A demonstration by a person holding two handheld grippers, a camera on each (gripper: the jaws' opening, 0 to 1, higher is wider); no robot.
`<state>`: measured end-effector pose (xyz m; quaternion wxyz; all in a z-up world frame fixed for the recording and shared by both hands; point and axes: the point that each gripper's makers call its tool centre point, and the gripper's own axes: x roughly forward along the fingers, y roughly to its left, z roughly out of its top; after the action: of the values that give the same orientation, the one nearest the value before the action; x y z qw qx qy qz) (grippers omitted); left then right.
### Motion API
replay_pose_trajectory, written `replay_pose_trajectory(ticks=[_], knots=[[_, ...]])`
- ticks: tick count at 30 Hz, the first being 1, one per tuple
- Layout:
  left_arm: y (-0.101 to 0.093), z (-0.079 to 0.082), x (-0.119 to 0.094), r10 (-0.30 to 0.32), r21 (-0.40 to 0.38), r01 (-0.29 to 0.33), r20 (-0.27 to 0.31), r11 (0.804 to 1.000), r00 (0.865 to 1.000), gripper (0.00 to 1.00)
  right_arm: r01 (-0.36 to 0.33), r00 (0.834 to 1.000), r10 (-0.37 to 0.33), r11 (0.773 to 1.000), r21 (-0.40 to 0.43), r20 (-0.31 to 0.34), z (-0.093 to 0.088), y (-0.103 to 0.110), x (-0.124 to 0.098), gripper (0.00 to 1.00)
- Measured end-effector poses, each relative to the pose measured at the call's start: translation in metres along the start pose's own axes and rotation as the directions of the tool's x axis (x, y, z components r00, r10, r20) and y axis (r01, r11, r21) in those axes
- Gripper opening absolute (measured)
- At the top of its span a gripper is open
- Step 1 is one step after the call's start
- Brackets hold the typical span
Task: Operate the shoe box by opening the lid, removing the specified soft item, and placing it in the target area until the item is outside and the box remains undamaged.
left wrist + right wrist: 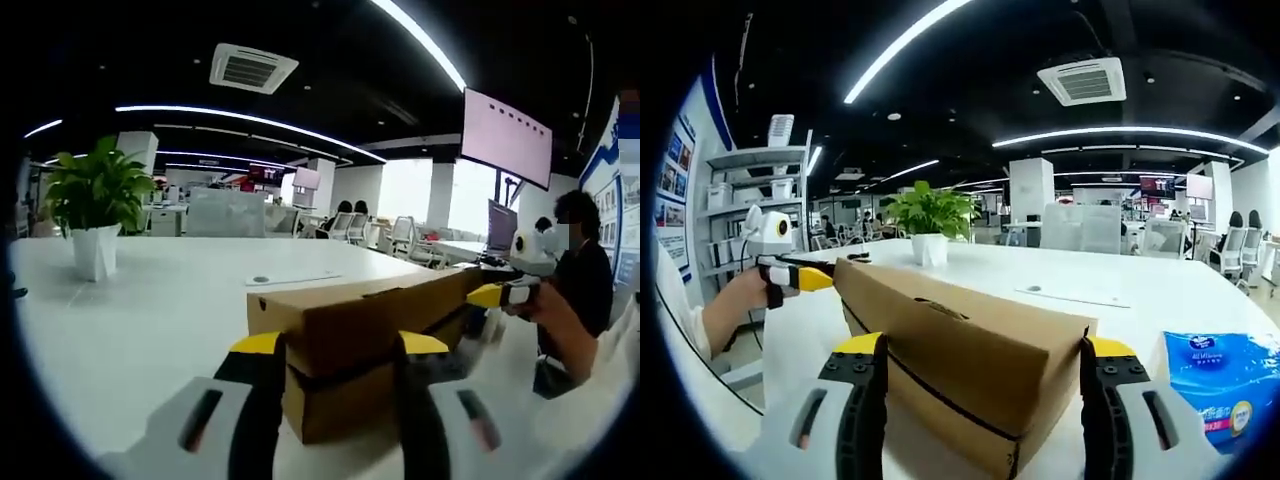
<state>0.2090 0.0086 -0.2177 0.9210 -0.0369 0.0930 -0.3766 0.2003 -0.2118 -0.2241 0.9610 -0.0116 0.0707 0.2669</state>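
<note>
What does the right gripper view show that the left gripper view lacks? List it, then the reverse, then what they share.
Right gripper view alone: a blue tissue pack lying on the table beside the box, and a shelf unit at the wall.

Left gripper view alone: a wall screen and a seated person.

Shared: the closed cardboard shoe box, each end standing between an open gripper's jaws, the left gripper and the right gripper; the potted plant; the white table.
</note>
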Motion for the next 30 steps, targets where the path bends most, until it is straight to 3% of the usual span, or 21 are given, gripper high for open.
replay_pose_trajectory(ticks=[15,19,23,30], knots=[[0.001,-0.012,0.006,0.031,0.052,-0.029,-0.021,0.998,0.999,0.45,0.007,1.000,-0.007,0.998,-0.065,-0.003,-0.007,-0.001,0.004,0.81],[0.002,-0.013,0.005,0.006,0.027,-0.006,-0.016,1.000,1.000,0.48,0.010,1.000,-0.010,0.997,-0.071,-0.006,-0.008,-0.002,0.004,0.81],[0.002,-0.012,0.005,0.011,0.052,-0.010,-0.017,0.999,1.000,0.47,0.008,1.000,-0.008,0.998,-0.068,0.000,-0.006,-0.001,0.004,0.81],[0.001,-0.015,0.005,0.005,0.084,-0.003,-0.027,0.996,1.000,0.48,0.012,0.999,-0.017,0.993,-0.118,-0.041,-0.012,0.000,0.004,0.80]])
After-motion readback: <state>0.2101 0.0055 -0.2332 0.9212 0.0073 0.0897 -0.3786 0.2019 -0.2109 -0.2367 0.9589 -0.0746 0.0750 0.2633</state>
